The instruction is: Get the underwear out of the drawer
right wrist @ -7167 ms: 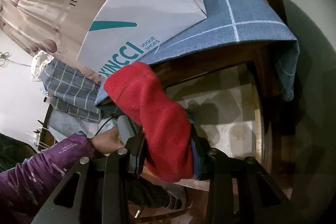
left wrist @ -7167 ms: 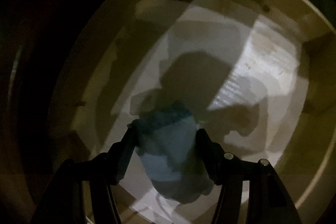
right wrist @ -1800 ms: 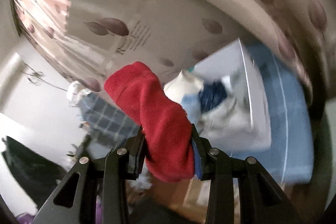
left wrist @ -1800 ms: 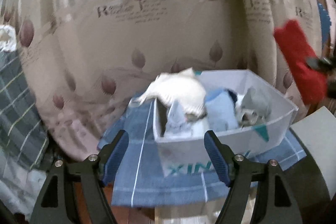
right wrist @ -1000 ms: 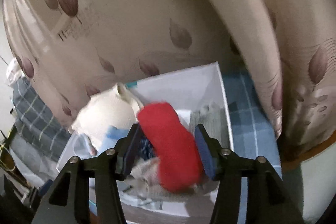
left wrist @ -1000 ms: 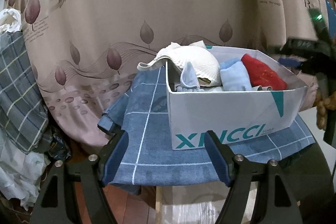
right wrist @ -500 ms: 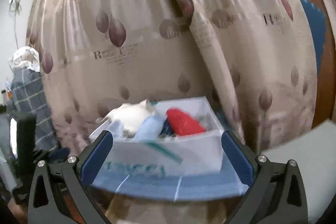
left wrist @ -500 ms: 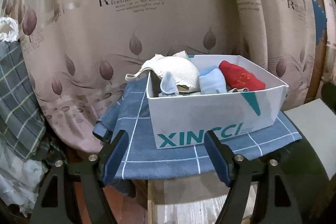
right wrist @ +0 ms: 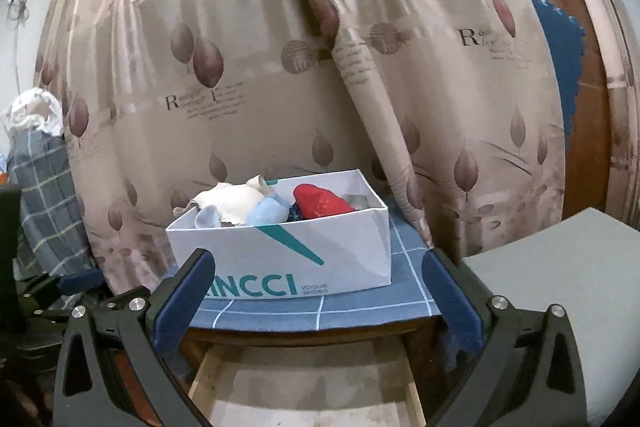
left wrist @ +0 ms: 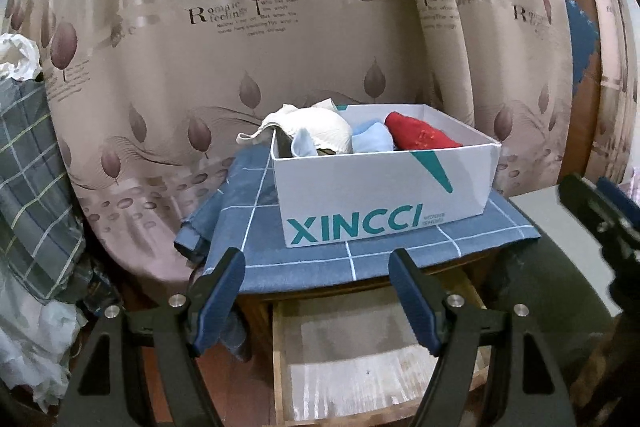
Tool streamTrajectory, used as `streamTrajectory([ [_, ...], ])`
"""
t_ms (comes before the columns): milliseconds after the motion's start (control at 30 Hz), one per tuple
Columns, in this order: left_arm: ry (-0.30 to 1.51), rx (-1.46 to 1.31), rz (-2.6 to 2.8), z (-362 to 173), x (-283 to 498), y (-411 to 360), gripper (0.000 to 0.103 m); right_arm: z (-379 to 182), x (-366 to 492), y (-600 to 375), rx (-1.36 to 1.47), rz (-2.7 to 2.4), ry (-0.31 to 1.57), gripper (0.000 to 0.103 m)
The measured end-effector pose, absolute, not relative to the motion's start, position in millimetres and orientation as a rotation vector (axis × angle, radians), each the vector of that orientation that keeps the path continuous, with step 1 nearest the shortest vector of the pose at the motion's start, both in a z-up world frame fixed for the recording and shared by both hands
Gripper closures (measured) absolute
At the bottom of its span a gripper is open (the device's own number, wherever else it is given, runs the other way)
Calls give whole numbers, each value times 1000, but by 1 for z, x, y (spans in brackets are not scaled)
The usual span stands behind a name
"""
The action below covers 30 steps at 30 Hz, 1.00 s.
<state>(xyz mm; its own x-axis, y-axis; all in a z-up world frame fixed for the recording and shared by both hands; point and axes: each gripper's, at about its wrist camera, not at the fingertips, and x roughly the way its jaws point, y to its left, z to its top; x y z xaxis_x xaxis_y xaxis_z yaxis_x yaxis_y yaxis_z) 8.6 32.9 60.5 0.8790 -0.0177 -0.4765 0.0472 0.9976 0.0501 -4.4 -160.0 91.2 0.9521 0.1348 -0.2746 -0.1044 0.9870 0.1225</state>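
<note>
Tongs on the left (left wrist: 316, 297) spread wide, nothing between the blue pads, levelled at the front of the surface above the pulled-out drawer (left wrist: 360, 359). Drawer shows only bare pale bottom. Above it a blue checked cloth (left wrist: 360, 255) carries a white shoe box (left wrist: 380, 203) marked XINCCI. Inside, left to right: cream garment (left wrist: 316, 131) spilling over the box's left rim, light blue underwear (left wrist: 372, 141), red underwear (left wrist: 420, 137) toward the right. Right tongs (right wrist: 320, 297) likewise gaping and empty, aimed at the same box from farther right; grey pad (right wrist: 560, 267) beside them
</note>
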Motion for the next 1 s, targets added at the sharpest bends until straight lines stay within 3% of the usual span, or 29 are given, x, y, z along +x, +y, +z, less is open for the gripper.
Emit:
streamTrajectory([
  [467, 410, 79, 5, 69, -6, 37, 26, 82, 9, -191, 301, 85, 369, 0],
  [1000, 396, 40, -62, 89, -11, 39, 24, 87, 1, -172, 196, 155, 335, 0],
])
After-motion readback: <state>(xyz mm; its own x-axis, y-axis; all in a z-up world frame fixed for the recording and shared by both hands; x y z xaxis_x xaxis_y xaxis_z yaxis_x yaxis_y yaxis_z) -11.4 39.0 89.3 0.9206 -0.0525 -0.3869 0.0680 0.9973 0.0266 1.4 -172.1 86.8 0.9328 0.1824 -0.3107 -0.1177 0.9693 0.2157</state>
